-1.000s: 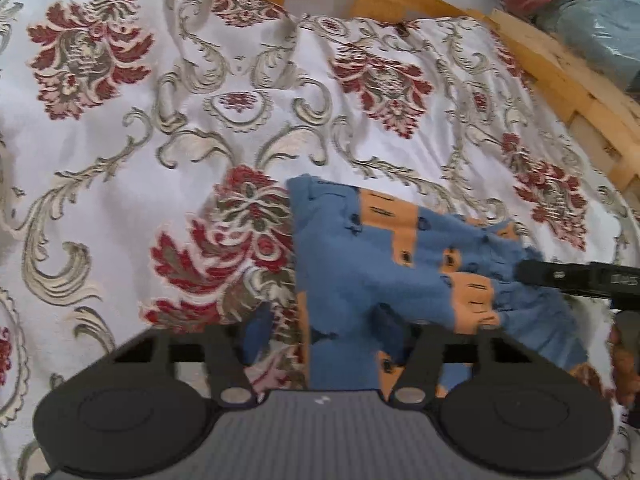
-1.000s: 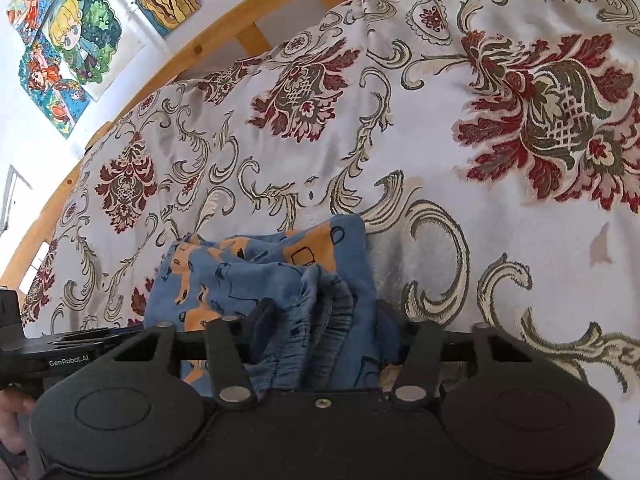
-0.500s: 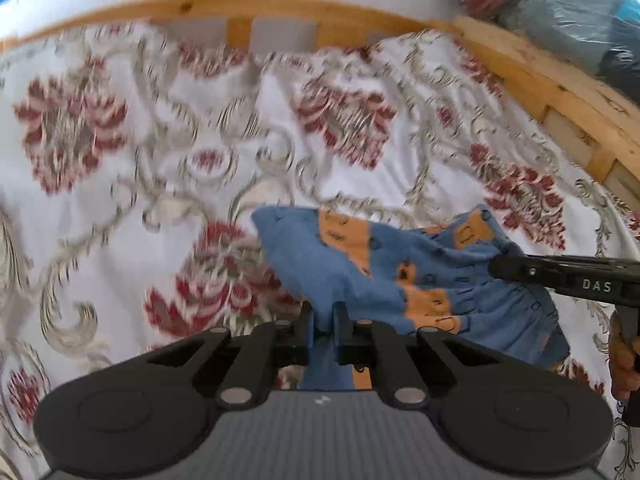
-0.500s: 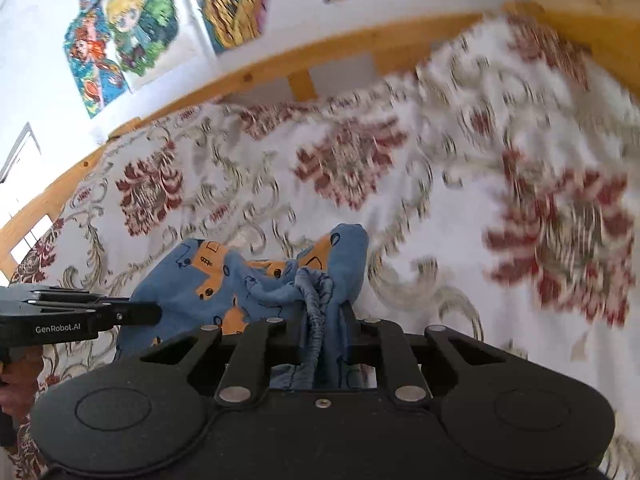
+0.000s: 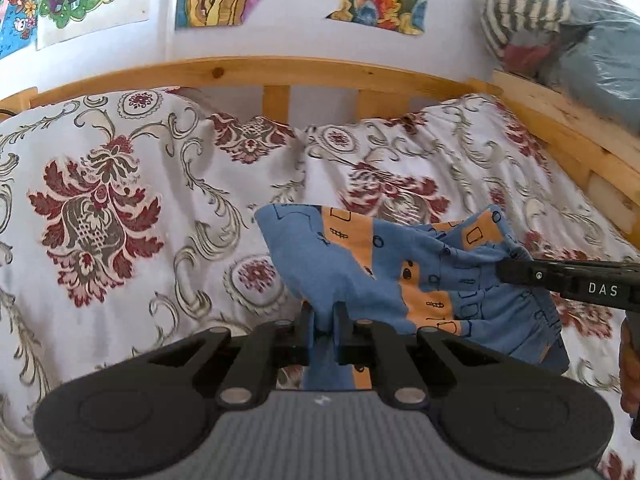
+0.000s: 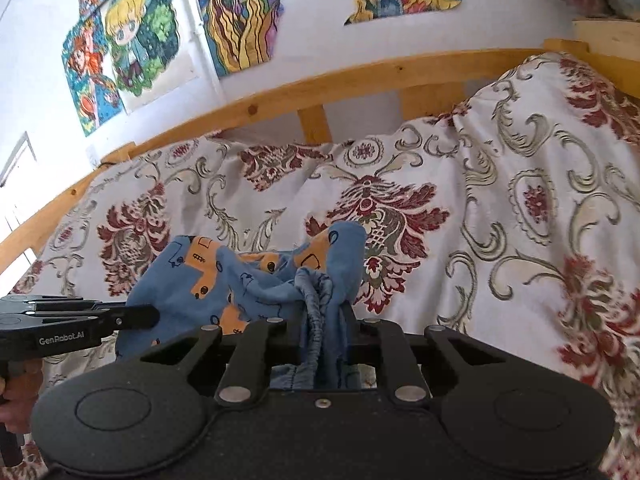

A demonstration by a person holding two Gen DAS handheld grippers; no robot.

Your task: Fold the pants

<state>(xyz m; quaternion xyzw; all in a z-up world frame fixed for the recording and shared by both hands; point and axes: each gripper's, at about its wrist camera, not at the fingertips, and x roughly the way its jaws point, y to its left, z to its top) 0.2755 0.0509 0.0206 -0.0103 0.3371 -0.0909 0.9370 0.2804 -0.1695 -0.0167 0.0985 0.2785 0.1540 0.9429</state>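
Observation:
Small blue pants (image 5: 360, 272) with orange patches hang bunched between my two grippers, lifted above the floral bedspread (image 5: 120, 208). My left gripper (image 5: 323, 320) is shut on a fold of the blue cloth. My right gripper (image 6: 326, 320) is shut on the gathered elastic waistband of the pants (image 6: 256, 276). The right gripper's finger shows from the side in the left wrist view (image 5: 560, 276), and the left gripper shows at the left edge of the right wrist view (image 6: 80, 320).
A wooden bed rail (image 5: 280, 76) runs along the far side and the right side (image 5: 568, 132). Bagged bedding (image 5: 560, 28) sits on a ledge at the upper right. Colourful drawings (image 6: 240, 12) hang on the wall behind.
Both grippers went from open around the pants to shut on them. Both then rose and tilted up, lifting the pants off the bedspread; the wall came into view.

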